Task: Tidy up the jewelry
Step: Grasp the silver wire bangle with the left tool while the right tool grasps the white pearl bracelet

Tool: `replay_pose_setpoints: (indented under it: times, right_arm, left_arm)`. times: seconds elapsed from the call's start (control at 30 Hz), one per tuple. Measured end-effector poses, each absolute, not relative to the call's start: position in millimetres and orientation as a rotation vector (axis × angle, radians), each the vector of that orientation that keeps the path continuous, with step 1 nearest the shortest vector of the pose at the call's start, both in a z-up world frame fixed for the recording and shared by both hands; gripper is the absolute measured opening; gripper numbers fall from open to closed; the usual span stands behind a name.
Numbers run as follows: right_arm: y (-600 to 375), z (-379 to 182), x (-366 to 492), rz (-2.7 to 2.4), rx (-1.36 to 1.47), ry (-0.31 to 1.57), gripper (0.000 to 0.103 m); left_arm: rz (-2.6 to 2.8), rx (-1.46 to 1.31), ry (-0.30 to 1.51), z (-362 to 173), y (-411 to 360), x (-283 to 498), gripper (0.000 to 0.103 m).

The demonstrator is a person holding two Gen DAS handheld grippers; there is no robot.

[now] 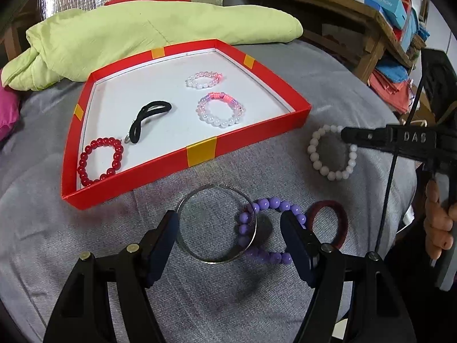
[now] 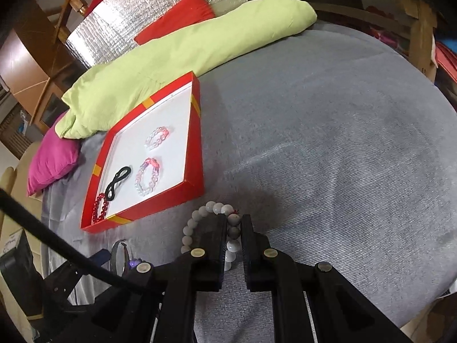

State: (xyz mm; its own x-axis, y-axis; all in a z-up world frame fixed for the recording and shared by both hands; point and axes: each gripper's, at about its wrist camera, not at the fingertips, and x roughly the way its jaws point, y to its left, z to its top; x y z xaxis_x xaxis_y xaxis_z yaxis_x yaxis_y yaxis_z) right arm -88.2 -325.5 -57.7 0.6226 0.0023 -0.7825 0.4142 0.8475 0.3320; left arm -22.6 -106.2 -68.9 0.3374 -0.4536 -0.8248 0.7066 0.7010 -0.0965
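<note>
Grey cloth | right gripper pinches white bracelet | left gripper spread | risk: beads slip from thin hold.

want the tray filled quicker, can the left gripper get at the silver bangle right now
Probably yes. The left gripper is open, its fingers either side of the silver bangle, nothing above it. One catch: the purple bead bracelet overlaps the bangle's right edge and may get caught in the grasp.
</note>
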Motion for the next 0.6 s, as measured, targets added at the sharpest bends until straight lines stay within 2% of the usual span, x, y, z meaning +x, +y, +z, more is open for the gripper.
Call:
replay_pose_setpoints:
  times: [0.17,0.3,0.33,0.53,0.57,0.6]
  right_arm:
    - [-320,-61,-85,-0.239,0.514,0.886,0.011]
    - [-316,-61,-84,-0.231,0.51,0.888,0.011]
    - [-315,-61,-83,-0.227,0.508,0.89,0.011]
    - [-307,-64,-77,-0.217,0.501,0.905,0.011]
    - [-306,-64,-77,-0.216,0.5,0.905,0.011]
    - [-305,-65,-76,-0.215,0.498,0.906,0.011]
  left_arm:
    - [-0.788,0.255,0.96,-68,-100,-20,0.073]
    - [-0.782,0.24,0.955,-67,-91,-17,0.054]
    - [-0.783,0.234,0.961,-67,-89,-15,0.052]
    - [-0.777,0.222,0.974,-66,-83,-14,0.054]
    - [-0.773,0.222,0.975,-66,-83,-14,0.057]
    - [-0.766,0.223,0.974,-66,-82,-14,0.065]
